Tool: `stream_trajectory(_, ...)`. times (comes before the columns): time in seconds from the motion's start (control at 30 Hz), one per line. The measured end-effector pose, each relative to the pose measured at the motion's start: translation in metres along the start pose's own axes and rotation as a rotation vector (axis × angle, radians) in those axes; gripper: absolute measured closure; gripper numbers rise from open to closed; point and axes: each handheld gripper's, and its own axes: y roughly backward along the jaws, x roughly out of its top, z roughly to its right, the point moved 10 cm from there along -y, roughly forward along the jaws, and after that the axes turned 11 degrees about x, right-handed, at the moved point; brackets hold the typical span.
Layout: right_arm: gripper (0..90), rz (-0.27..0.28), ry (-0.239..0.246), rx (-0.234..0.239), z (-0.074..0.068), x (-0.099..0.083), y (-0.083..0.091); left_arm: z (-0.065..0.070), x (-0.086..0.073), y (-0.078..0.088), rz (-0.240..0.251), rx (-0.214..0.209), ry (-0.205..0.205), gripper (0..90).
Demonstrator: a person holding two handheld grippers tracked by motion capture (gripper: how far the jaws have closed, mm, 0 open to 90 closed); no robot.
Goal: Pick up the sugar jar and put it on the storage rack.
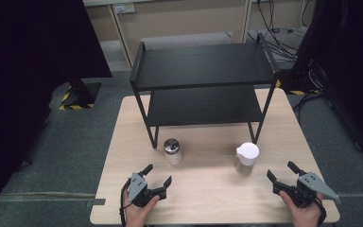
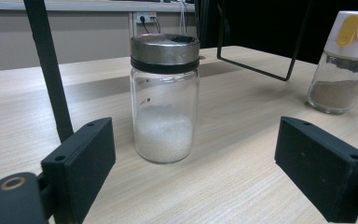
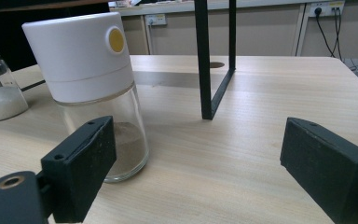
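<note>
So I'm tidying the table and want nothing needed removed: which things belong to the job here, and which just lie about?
In the job:
- metal-lidded jar
- white-capped jar
- black shelf rack, probably

Lying about:
- floor cables
- striped stand base

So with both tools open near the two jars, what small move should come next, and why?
Probably ease the left tool forward around the metal-lidded glass jar of white grains. Its jaws stand open, empty and already line up on that jar, which is upright with bare wooden table around it.

Two jars [image 1: 172,152] [image 1: 246,158] on table [image 1: 203,198], before shelf rack [image 1: 203,85]
</note>
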Motion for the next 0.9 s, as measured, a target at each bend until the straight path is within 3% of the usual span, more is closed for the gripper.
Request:
stream_trajectory(0.27, 10.8, 0.001, 0.000, -0.002, 0.000, 0.000, 0.000, 0.001, 0.002, -0.006, -0.012, 0.004, -0.002, 11.6)
stream_trajectory(0.9, 10.8, -0.002, -0.003, -0.003, 0.000, 0.000, -0.001, 0.000, 0.012, -0.049, -0.058, 0.022, 0.001, 11.9)
